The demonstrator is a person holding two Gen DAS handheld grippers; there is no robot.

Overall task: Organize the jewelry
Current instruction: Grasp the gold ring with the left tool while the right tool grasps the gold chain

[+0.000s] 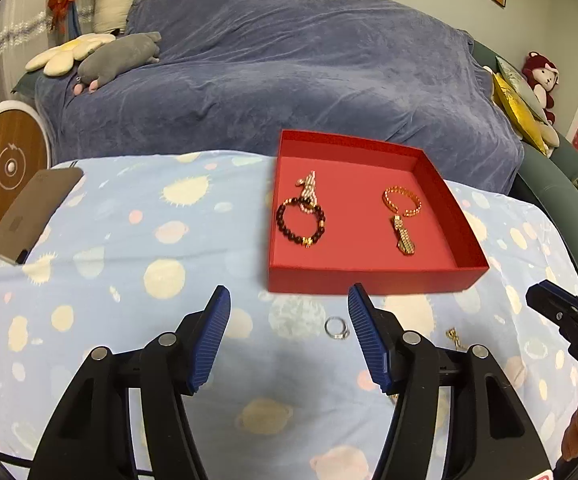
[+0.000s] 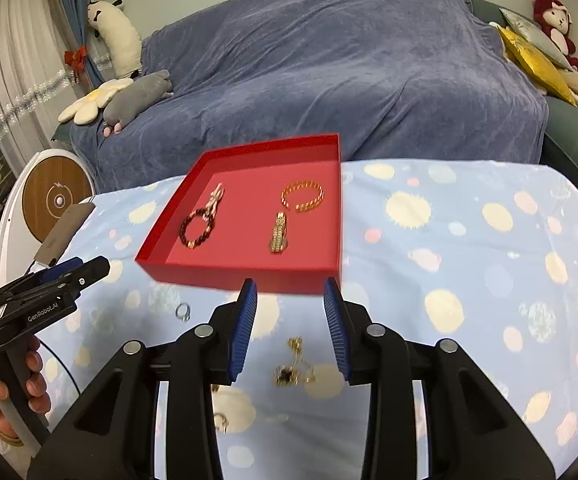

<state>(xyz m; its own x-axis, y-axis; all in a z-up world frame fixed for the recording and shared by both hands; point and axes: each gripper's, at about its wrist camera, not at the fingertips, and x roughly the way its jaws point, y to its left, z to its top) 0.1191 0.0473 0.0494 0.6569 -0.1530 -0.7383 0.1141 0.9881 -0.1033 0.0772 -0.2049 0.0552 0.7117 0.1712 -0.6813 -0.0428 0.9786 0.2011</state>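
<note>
- While both jaws stand apart with nothing between them, settle each hand-held gripper over its piece: left hand-held gripper [image 1: 289, 300] fairly wide, ring [image 1: 336, 327] just inside its right finger; right hand-held gripper [image 2: 290, 292] narrower, necklace [image 2: 295, 364] below.
- Pinch low, since the soft cloth [image 1: 129, 240] on the surface gives.
- The ring is thin, round metal; the necklace is loose, fine chain.
- The box [image 1: 369, 280] is rigid, red, and already holds four bracelets.

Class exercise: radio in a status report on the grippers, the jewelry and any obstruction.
Left gripper and right gripper open, empty. Four pieces in red box; ring and gold chain on cloth. Nothing in the way.
</note>
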